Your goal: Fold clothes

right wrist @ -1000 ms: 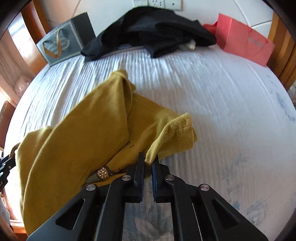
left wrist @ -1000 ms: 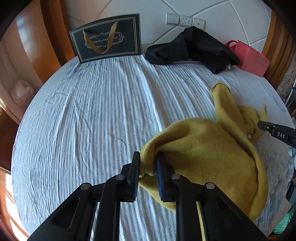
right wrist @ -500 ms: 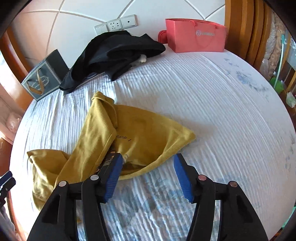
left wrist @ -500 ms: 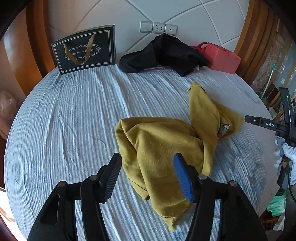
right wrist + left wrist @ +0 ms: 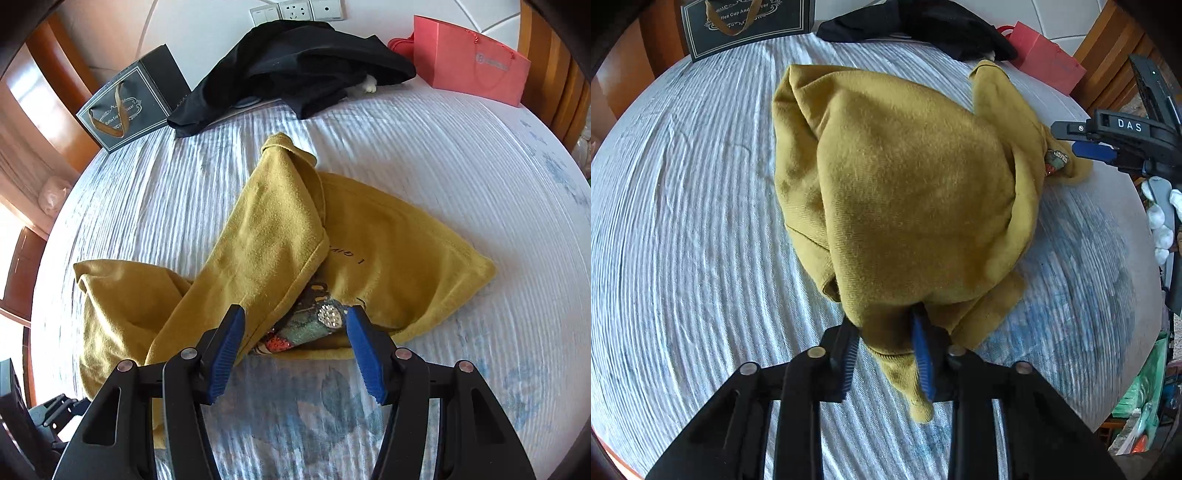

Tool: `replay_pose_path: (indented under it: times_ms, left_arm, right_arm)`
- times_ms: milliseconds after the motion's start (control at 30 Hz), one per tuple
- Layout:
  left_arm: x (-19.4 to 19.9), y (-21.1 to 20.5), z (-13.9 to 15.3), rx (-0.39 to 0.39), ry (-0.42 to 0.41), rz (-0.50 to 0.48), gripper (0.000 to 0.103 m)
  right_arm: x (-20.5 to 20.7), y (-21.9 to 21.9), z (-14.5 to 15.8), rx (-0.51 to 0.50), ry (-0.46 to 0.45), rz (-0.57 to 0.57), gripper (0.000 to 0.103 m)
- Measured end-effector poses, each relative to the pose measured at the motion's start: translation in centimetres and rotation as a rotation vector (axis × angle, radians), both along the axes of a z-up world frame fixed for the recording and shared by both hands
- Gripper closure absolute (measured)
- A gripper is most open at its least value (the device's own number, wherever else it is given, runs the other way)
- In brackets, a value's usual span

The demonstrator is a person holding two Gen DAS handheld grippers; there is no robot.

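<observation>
On the striped bed (image 5: 701, 206), our left gripper (image 5: 886, 354) pinches the mustard garment (image 5: 908, 192), soft and limp, at six o'clock; our right gripper (image 5: 295, 350) gapes empty; hems look the surest hold.

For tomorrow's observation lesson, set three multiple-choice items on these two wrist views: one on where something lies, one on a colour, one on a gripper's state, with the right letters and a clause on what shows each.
1. Where does the black garment lie?
A. At the far edge of the bed, between the dark gift bag and the red paper bag
B. On top of the mustard garment
C. On the floor

2. What colour is the garment being folded?
A. Red
B. Mustard yellow
C. White

3. What is the state of the right gripper?
A. Shut on the black garment
B. Shut on the red bag
C. Open, at the near edge of the mustard garment

Answers: 1 A, it is heaped by the wall between the two bags; 2 B, the cloth under both grippers is mustard; 3 C, its blue pads stand wide apart with nothing between them.
</observation>
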State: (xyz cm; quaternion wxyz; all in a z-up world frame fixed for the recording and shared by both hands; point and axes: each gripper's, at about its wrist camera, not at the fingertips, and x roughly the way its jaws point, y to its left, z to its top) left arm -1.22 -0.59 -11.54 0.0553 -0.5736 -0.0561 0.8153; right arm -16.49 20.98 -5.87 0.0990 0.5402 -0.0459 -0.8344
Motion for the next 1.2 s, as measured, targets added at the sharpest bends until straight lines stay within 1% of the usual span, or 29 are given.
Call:
replay_pose_path:
  times_ms: [100, 200, 233, 267, 300, 333, 400, 433, 500, 533, 600, 700, 767, 800, 867, 933, 967, 1000, 1033, 1067, 1133, 1200]
  left_arm:
    - [-0.3, -0.2, -0.2, 0.018, -0.006, 0.009, 0.085]
    - [-0.9, -1.0, 1.7, 0.006, 0.050, 0.020, 0.094]
    - [-1.1, -1.2, 2.3, 0.001, 0.068, 0.024, 0.096]
    - [-1.3, -1.4, 2.9, -0.003, 0.087, 0.028, 0.097]
    - [-1.5, -1.7, 3.6, -0.008, 0.106, 0.032, 0.098]
    - [-1.8, -1.9, 4.2, -0.012, 0.125, 0.035, 0.098]
    - [-2.2, -2.4, 5.5, -0.021, 0.163, 0.043, 0.098]
    - [-2.4, -2.6, 6.1, -0.026, 0.182, 0.047, 0.098]
    - [-3.8, -3.1, 9.2, -0.066, 0.275, 0.058, 0.098]
    - [-4.9, -3.5, 11.0, -0.071, 0.316, 0.060, 0.098]
    - [-7.1, -4.3, 14.6, -0.080, 0.399, 0.065, 0.098]
    - [-9.7, -4.9, 21.3, -0.130, 0.568, 0.039, 0.098]
    - [-9.9, -4.8, 24.9, -0.121, 0.660, 0.015, 0.098]
    - [-9.9, -4.8, 26.7, -0.117, 0.705, 0.003, 0.098]
    - [-10.1, -4.7, 30.3, -0.107, 0.795, -0.021, 0.098]
    - [-8.7, -3.8, 30.9, -0.106, 0.835, -0.069, 0.097]
    - [-8.0, -3.3, 31.1, -0.106, 0.853, -0.094, 0.097]
    - [-7.3, -2.8, 31.4, -0.106, 0.872, -0.119, 0.097]
    - [-6.7, -2.1, 30.6, -0.083, 0.843, -0.148, 0.097]
    - [-6.4, -1.5, 29.1, -0.058, 0.795, -0.180, 0.096]
    - [-6.0, 0.0, 24.9, 0.004, 0.668, -0.242, 0.094]
    - [-6.2, 1.3, 19.6, 0.069, 0.504, -0.287, 0.094]
  right_arm:
    - [-1.9, -0.8, -0.8, 0.006, -0.015, 0.000, 0.046]
    - [-3.8, -1.5, -1.9, 0.017, -0.038, -0.009, 0.046]
    - [-4.4, -1.7, -2.3, 0.011, -0.050, -0.007, 0.047]
    - [-4.8, -2.0, -2.9, -0.002, -0.068, 0.013, 0.056]
    - [-5.1, -2.5, -3.5, -0.004, -0.093, 0.040, 0.091]
    - [-5.4, -3.0, -3.8, -0.003, -0.107, 0.064, 0.096]
    - [-5.0, -3.6, -2.5, 0.028, -0.040, 0.089, 0.096]
    - [-4.7, -3.7, -1.2, 0.038, 0.011, 0.095, 0.096]
    - [-4.7, -3.4, 2.5, 0.047, 0.127, 0.075, 0.096]
    - [-4.7, -3.1, 4.6, 0.048, 0.189, 0.062, 0.096]
    - [-4.8, -2.4, 9.8, 0.031, 0.329, 0.042, 0.097]
    - [-3.6, -1.6, 18.8, 0.031, 0.570, 0.016, 0.097]
    - [-2.4, -1.1, 24.0, 0.023, 0.691, -0.005, 0.097]
    - [-1.6, -0.7, 26.1, 0.014, 0.748, -0.017, 0.097]
    - [0.9, 0.3, 29.5, 0.031, 0.859, -0.049, 0.097]
    - [3.8, 1.5, 31.2, 0.039, 0.937, -0.076, 0.097]
    - [5.1, 2.0, 31.4, 0.040, 0.951, -0.089, 0.097]
    - [6.2, 2.0, 31.1, 0.047, 0.948, -0.104, 0.097]
    - [7.2, 2.7, 30.2, 0.057, 0.927, -0.122, 0.097]
    - [8.0, 3.6, 28.9, 0.062, 0.888, -0.142, 0.097]
    - [9.3, 5.9, 24.8, 0.063, 0.772, -0.192, 0.097]
    - [10.7, 8.7, 19.6, 0.058, 0.623, -0.262, 0.097]
